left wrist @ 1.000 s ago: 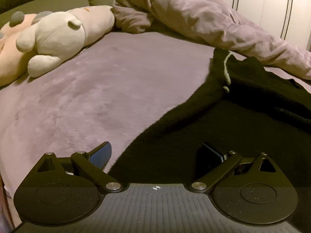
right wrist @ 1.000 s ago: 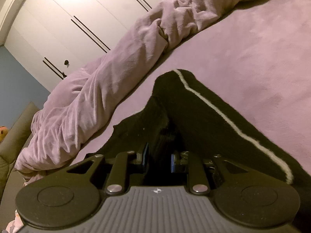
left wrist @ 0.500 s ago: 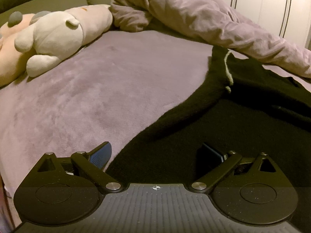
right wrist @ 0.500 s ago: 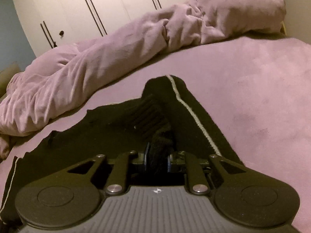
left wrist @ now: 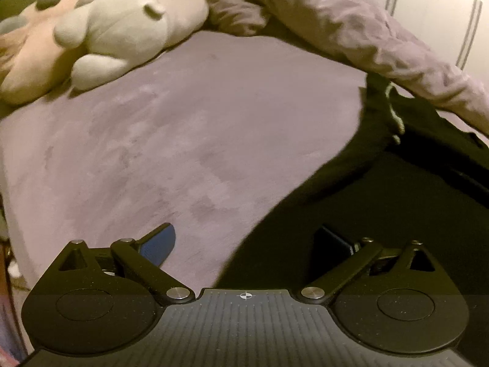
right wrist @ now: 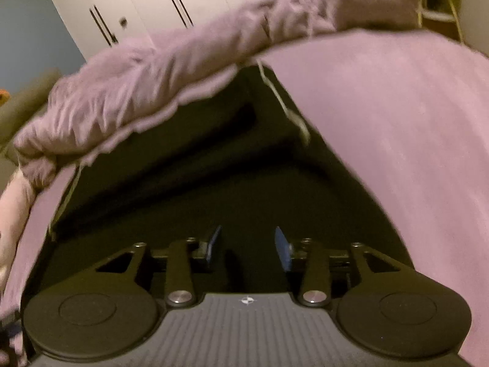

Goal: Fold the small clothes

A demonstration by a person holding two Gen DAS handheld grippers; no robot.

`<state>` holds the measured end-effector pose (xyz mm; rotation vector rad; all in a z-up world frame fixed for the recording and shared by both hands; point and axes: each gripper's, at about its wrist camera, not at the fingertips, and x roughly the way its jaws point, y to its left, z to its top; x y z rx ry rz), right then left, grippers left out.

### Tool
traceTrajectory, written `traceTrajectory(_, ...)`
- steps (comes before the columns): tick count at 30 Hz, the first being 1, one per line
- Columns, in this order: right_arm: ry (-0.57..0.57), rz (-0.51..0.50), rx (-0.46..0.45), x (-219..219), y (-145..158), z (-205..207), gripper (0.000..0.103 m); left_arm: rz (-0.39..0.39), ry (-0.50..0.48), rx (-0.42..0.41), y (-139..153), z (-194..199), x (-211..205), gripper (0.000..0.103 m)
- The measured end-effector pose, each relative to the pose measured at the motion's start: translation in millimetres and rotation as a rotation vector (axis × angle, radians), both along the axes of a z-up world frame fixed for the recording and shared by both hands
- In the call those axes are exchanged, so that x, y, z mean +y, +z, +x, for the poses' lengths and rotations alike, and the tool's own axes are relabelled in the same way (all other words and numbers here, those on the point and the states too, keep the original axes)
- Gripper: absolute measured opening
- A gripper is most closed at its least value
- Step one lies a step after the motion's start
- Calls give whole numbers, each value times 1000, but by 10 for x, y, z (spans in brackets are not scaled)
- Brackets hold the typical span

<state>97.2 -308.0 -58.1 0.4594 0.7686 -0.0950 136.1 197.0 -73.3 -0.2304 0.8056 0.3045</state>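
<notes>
A black garment (left wrist: 382, 195) with a thin pale stripe lies spread on the purple bed cover (left wrist: 183, 140). In the left wrist view it fills the lower right. My left gripper (left wrist: 244, 238) is wide open and empty, straddling the garment's left edge. In the right wrist view the garment (right wrist: 214, 183) lies flat below my right gripper (right wrist: 247, 244), its pale stripe (right wrist: 290, 113) running along the right edge. The right gripper is open, with nothing between its blue pads (right wrist: 282, 246).
A rumpled purple duvet (right wrist: 152, 91) lies along the far side of the garment, also in the left wrist view (left wrist: 351, 27). A cream and pink plush toy (left wrist: 101, 36) lies at the far left. White wardrobe doors (right wrist: 171, 3) stand behind the bed.
My right gripper has opened and let go of the black fabric, which now lies flat. It has drawn back over the garment. The left gripper has stayed open, shifting slightly.
</notes>
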Motion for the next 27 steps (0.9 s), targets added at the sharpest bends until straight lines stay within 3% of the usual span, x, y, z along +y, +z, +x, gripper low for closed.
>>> traceTrajectory(6, -27, -42, 53, 88, -33, -749, 41, -21, -21, 44, 49, -170, 9, 103)
traceTrajectory(8, -54, -14, 66, 68, 1, -926, 46, -36, -25, 58, 50, -279, 19, 103)
traceTrajectory(10, -73, 25, 77, 40, 0, -1079, 59, -68, -28, 76, 31, -379, 28, 103)
traceTrajectory(12, -98, 58, 78, 15, -12, -1241, 64, -84, -15, 93, 27, -494, 15, 102)
traceTrajectory(17, -153, 110, 106, -53, -48, -1515, 64, -152, -39, 133, 18, -779, -111, 102)
traceTrajectory(23, -121, 221, 129, 32, -61, -1739, 64, -111, -133, 119, 108, -1064, -410, 102)
traceTrajectory(27, -69, 232, 151, 187, -126, -1837, 64, -117, -168, 121, 124, -1136, -548, 102)
